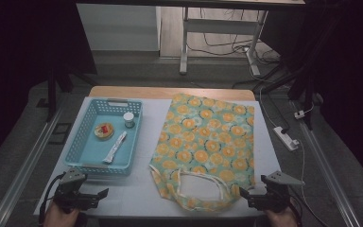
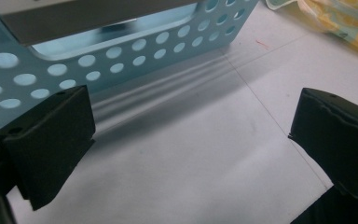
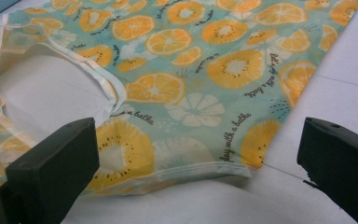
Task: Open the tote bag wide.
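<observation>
Bag: the cloth bag (image 1: 208, 142) with an orange-slice print lies flat on the right half of the worktop (image 1: 137, 194), its handles (image 1: 198, 182) and mouth at the near edge.
Right gripper: the right gripper (image 1: 244, 195) sits at the bag's near right corner with its jaws wide apart and nothing between them; in the right gripper view the bag's hem (image 3: 200, 170) lies just ahead of the jaws.
Left gripper: the left gripper (image 1: 101, 194) rests at the near left of the worktop, jaws spread and empty, just in front of the basket.
Basket: the blue perforated basket (image 1: 87, 166) stands left of the bag, apart from it.
Basket contents: a small jar (image 1: 129, 119), a round snack (image 1: 104, 131) and a white sachet (image 1: 115, 147).
</observation>
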`<state>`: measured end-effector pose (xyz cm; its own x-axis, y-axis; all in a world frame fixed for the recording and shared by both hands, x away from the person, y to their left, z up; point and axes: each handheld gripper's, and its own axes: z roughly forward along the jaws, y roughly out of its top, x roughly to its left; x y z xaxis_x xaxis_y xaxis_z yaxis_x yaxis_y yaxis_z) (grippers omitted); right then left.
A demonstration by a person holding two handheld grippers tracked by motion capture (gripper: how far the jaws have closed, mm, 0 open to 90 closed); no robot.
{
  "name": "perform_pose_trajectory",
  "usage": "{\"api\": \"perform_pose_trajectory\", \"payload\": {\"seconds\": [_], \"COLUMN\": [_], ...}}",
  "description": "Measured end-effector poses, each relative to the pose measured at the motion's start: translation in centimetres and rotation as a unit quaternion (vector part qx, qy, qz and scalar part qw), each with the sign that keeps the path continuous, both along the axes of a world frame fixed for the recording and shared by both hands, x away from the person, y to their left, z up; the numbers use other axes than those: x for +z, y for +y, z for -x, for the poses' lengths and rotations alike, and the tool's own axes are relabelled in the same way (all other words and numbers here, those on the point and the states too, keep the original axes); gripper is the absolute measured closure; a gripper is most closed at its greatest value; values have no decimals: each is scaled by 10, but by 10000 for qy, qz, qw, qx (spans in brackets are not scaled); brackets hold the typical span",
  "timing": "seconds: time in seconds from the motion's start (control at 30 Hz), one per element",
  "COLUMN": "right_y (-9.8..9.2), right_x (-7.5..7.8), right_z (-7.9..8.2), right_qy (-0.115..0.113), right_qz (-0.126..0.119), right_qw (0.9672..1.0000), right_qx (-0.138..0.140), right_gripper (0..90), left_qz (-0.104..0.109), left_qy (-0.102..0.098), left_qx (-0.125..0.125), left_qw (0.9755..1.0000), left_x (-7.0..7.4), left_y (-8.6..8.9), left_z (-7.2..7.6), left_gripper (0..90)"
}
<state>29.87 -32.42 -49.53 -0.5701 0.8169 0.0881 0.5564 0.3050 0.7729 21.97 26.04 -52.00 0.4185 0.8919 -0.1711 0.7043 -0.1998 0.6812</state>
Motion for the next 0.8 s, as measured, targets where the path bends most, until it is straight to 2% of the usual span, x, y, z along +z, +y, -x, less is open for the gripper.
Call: {"api": "perform_pose_trajectory", "payload": {"seconds": [0.1,0.17,0.33,0.8], "right_y": [1,3,3,6], "right_x": [0,0,-1,-1], "right_z": [0,0,-1,0], "right_qy": [11,20,33,53], "right_qz": [48,118,115,228], "right_qw": [10000,9999,9998,9993], "right_qx": [50,104,134,274], "right_gripper": [0,0,0,0], "left_qz": [3,-58,-195,-154], "left_qy": [1,24,33,38], "left_qx": [-34,-112,-201,-229], "left_qw": [10000,9999,9996,9996], "left_x": [0,0,0,-1], "left_y": [0,-2,-6,-5], "left_z": [0,-1,-1,-1], "left_gripper": [1,3,3,3]}}
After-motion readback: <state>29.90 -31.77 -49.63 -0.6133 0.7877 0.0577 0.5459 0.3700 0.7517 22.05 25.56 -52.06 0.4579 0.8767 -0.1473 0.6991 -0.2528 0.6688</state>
